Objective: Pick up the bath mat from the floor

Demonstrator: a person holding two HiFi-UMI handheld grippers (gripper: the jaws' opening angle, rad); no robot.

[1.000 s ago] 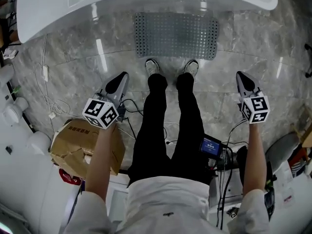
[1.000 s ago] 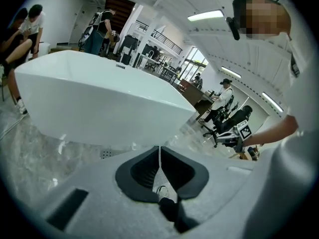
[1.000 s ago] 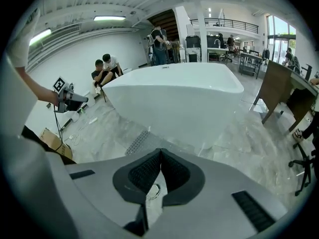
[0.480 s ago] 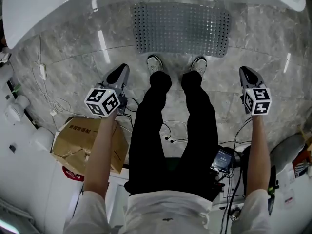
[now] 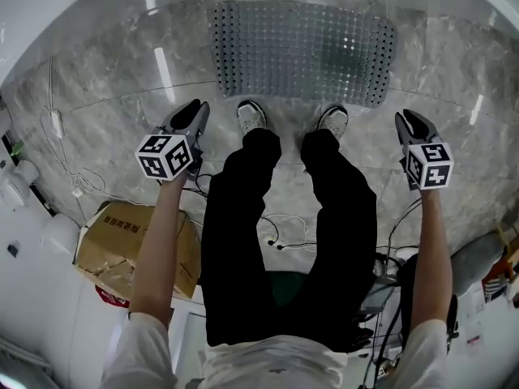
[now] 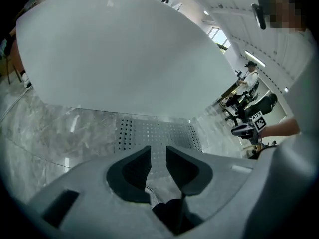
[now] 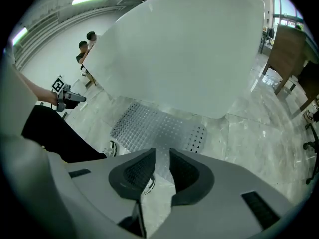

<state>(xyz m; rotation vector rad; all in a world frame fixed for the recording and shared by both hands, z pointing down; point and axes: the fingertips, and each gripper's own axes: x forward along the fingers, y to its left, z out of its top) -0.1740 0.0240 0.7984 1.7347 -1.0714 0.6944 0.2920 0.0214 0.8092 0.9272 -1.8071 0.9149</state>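
Note:
The bath mat (image 5: 304, 51) is a grey rubber sheet full of holes, flat on the marble floor against the white bathtub (image 5: 73, 10), just ahead of the person's shoes (image 5: 252, 116). My left gripper (image 5: 191, 113) hovers above the floor, left of and short of the mat's near left corner. My right gripper (image 5: 407, 121) hovers off its near right corner. Both point toward the mat. In the left gripper view the jaws of the left gripper (image 6: 158, 152) are opening, with a narrow gap and only the mat (image 6: 154, 132) beyond. The right gripper (image 7: 162, 154) is likewise opening and holds nothing, with the mat (image 7: 154, 126) ahead.
A torn cardboard box (image 5: 122, 245) lies behind my left arm. Loose cables (image 5: 280, 233) trail on the floor between and behind the legs. White wire runs along the left floor (image 5: 61, 128). Other people stand far off in both gripper views.
The view has shifted forward, so the mat looks larger and nearer. Both grippers have moved ahead toward the mat's near edge.

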